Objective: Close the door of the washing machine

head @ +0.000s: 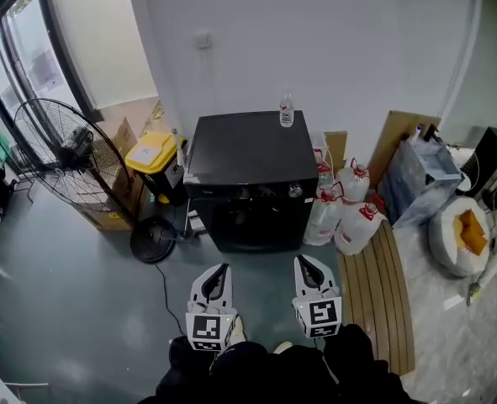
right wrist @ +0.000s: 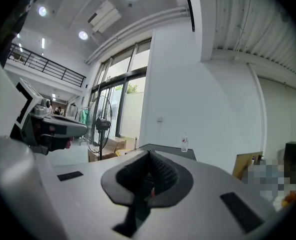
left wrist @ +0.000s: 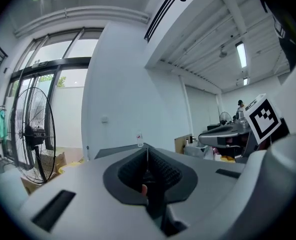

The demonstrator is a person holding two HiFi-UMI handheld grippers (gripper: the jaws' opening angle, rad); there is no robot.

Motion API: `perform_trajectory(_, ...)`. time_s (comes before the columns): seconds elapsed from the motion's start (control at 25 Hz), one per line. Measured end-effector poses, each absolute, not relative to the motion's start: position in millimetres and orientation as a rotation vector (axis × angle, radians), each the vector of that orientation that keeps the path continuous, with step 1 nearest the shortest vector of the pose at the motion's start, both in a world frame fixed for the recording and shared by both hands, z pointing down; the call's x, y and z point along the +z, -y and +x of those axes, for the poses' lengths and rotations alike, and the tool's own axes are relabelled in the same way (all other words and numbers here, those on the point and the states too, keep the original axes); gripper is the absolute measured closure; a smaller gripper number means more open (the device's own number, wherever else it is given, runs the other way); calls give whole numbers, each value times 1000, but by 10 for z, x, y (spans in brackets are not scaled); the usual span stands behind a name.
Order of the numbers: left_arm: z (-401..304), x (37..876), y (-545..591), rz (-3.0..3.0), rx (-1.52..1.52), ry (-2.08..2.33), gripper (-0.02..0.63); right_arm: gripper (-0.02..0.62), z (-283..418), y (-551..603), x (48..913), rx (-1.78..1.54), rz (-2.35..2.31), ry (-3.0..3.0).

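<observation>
Left tool (head: 222, 269) and right tool (head: 304, 263) closed and empty, in front of the black washing machine (head: 250, 154)

The machine stands against the white wall, its door (head: 252, 221) flat in the front panel — it looks shut. Both tools hang side by side, apart from the machine, jaws pressed together. A small bottle (head: 287, 110) stands on top.
</observation>
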State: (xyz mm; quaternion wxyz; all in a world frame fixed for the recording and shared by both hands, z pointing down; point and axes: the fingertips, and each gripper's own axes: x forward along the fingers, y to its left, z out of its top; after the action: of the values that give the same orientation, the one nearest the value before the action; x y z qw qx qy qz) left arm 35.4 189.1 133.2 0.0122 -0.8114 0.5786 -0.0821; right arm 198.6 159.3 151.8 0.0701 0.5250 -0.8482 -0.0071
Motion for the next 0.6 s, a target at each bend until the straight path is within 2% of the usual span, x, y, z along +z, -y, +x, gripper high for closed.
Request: perform_trajectory(0.6,351,1328,-1863,-2514,-251,-1815,577,578,1927,-1548,1526,-19,1565,2571)
